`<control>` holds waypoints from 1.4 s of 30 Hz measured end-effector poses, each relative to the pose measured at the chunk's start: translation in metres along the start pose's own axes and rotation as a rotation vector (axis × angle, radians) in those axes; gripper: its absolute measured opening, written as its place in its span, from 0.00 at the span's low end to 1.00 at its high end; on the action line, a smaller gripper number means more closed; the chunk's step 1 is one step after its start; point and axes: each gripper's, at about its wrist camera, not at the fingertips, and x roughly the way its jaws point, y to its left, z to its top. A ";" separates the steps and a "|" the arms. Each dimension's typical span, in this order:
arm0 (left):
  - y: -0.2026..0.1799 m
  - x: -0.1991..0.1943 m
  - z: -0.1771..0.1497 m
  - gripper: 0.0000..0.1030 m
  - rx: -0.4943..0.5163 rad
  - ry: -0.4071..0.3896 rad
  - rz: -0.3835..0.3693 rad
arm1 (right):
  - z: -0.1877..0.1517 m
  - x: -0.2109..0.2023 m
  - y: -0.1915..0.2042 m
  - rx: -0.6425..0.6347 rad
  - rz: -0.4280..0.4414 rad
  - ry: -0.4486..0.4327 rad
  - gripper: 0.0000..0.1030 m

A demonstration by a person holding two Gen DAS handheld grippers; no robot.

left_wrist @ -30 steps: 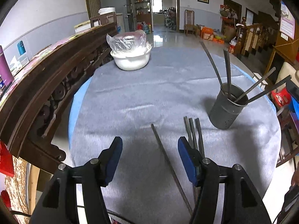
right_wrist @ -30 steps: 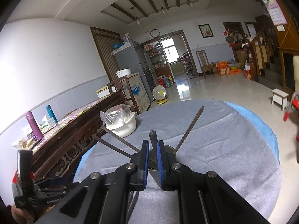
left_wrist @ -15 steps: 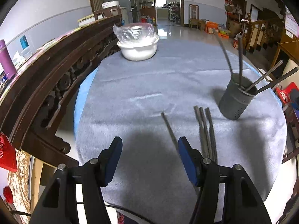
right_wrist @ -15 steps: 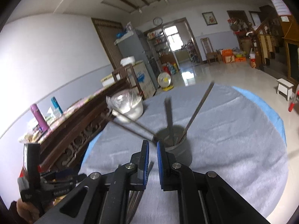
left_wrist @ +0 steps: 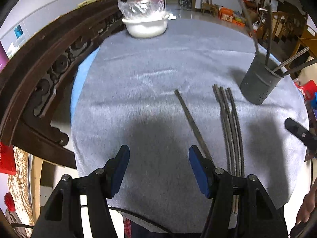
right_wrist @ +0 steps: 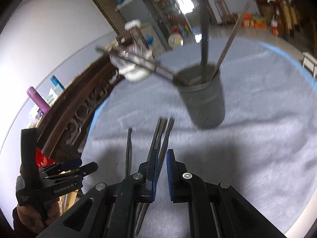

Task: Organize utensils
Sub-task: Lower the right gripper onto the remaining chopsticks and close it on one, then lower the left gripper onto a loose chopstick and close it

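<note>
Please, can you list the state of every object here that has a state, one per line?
Left gripper: open, empty.
Right gripper: shut, empty.
Utensil holder: upright, holding four sticks.
Single chopstick: lying flat, apart.
Chopstick bundle: lying flat together.
White bowl: covered with plastic.

One text could be read: white lettering "GenRobot.AI" ran along the side of the black handheld left claw [right_wrist: 65, 170], seen at the lower left of the right wrist view. A smaller white mark on its grip below was too small to make out. In the left wrist view, papers on the far walls were too blurred to read.
</note>
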 end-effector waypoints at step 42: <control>0.009 0.025 -0.006 0.61 -0.046 0.109 -0.042 | 0.006 0.103 0.006 0.021 -0.143 0.252 0.11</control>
